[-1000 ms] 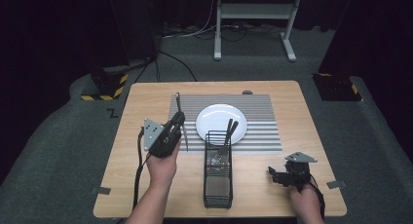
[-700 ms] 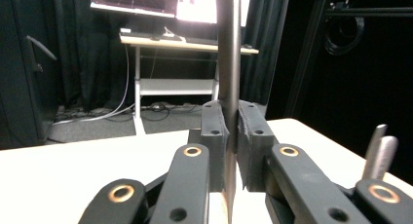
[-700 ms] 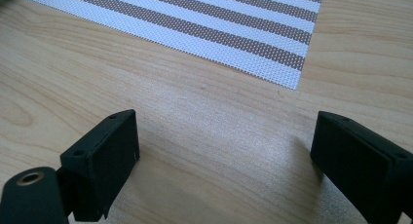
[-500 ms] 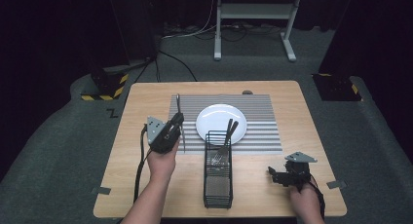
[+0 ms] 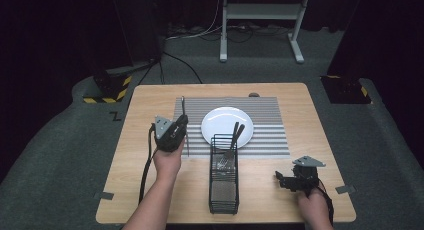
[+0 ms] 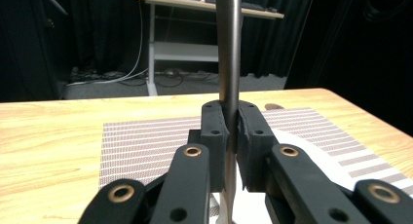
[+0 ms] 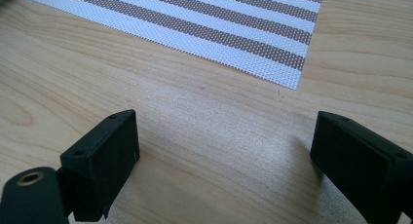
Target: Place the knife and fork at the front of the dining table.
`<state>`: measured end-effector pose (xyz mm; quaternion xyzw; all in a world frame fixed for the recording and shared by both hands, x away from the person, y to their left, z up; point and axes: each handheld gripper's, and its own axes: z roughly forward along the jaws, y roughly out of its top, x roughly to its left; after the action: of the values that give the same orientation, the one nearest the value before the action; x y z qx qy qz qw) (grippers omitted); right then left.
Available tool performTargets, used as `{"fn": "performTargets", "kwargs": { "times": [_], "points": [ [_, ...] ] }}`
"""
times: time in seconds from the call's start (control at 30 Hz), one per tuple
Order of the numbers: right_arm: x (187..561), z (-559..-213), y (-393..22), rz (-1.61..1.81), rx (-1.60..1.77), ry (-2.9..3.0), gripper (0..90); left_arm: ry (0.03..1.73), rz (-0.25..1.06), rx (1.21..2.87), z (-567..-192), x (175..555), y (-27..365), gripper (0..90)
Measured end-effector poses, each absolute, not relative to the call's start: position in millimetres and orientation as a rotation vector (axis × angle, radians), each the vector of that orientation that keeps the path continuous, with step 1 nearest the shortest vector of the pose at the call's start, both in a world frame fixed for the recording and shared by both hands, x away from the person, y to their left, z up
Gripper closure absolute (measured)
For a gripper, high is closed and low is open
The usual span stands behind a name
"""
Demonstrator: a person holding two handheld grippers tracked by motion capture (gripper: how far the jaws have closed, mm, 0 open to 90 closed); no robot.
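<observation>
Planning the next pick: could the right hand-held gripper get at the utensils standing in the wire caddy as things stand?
Probably yes. The right hand-held gripper rests open and empty on bare table beside the wire caddy, whose top is open; the utensils lean out toward the plate with nothing between.
</observation>
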<state>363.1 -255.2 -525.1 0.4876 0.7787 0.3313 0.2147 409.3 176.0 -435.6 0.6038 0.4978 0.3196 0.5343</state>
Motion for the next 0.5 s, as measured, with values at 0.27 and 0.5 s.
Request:
{"fn": "performTargets", "kwargs": {
  "times": [0.27, 0.5],
  "points": [
    [363, -525, -255, 0.920, 1.353, 2.160, 10.4, 1.213, 0.762, 1.454, -438, 415, 181, 82.6],
    [363, -525, -255, 0.920, 1.351, 2.161, 10.4, 1.243, 0.759, 1.466, -443, 423, 184, 82.7]
  ]
}}
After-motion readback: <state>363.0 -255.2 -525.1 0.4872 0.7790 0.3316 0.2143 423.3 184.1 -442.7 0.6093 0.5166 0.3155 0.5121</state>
